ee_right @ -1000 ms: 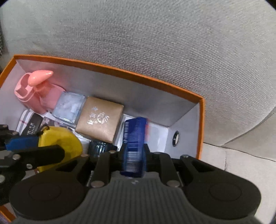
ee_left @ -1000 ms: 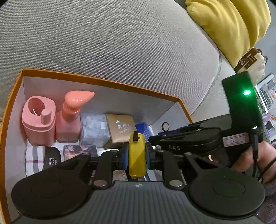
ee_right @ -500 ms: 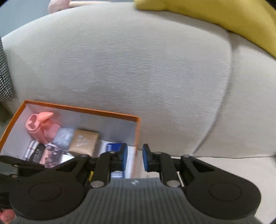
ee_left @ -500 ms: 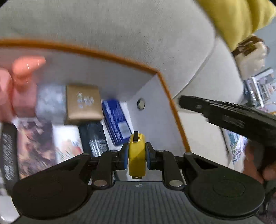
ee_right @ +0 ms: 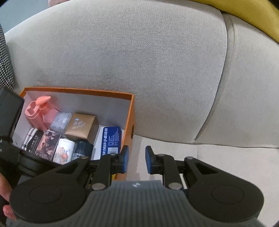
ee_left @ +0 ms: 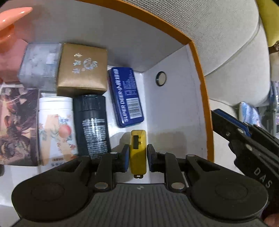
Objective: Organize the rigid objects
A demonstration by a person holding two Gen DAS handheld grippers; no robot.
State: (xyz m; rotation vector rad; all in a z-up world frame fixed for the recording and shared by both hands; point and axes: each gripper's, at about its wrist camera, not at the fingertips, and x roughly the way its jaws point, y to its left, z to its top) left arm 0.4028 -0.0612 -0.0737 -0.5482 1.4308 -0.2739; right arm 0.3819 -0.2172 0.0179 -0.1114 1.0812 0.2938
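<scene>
My left gripper is shut on a yellow tape measure and holds it low inside the orange box, near its right wall, just in front of the blue tin. The blue tin lies flat on the box floor and also shows in the right wrist view. My right gripper is open and empty, outside the box over the sofa seat, beside the box's right wall.
The box holds a gold box, a grey box, a dark bottle, a white jar, a picture box and pink bottles. Grey sofa back rises behind; a yellow cushion lies at the upper right.
My right gripper let go of the blue tin in the box, opened and drew back outside it. My left gripper carried the tape measure down into the box's right side.
</scene>
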